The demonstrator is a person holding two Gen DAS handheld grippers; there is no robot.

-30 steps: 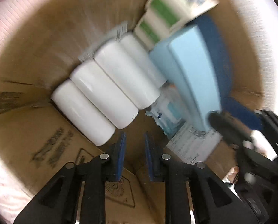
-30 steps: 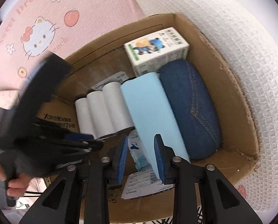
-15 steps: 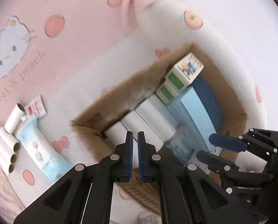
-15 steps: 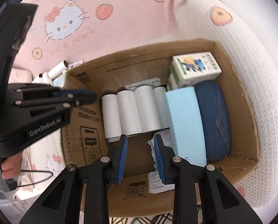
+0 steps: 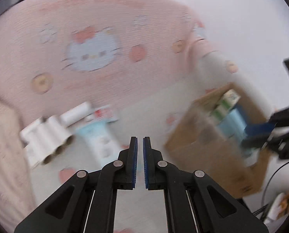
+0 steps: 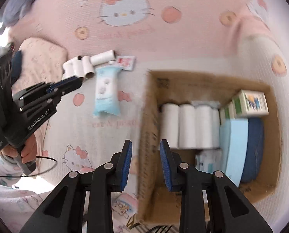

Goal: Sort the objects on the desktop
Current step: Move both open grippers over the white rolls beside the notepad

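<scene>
Both tongs empty above the cartoon-cat bedspread; cardboard box part-filled, loose items left on the bed.

Left tongs (image 5: 140, 161): pads drawn nearly together, only a thin slit between them, nothing gripped, hanging over bare bedspread (image 5: 97, 29). Right tongs (image 6: 146, 163): parted by a moderate gap, nothing between the pads, poised above the left wall of the cardboard box (image 6: 150, 136). Surface is a bed with pink-and-white bedspread, a pillow (image 6: 41, 58) at its left. In the box, right view: four white rolls (image 6: 187, 126) side by side, a light blue case (image 6: 234, 145), a denim case (image 6: 255, 147), a printed carton (image 6: 250, 104), a small packet (image 6: 204, 163). Outside, well left of the box: a cluster of roughly four white rolls (loose) (image 6: 86, 64), exact count unclear; one blue tissue pack (image 6: 106, 93); one red-and-white sachet (image 6: 127, 62). The left view is motion-blurred.
</scene>
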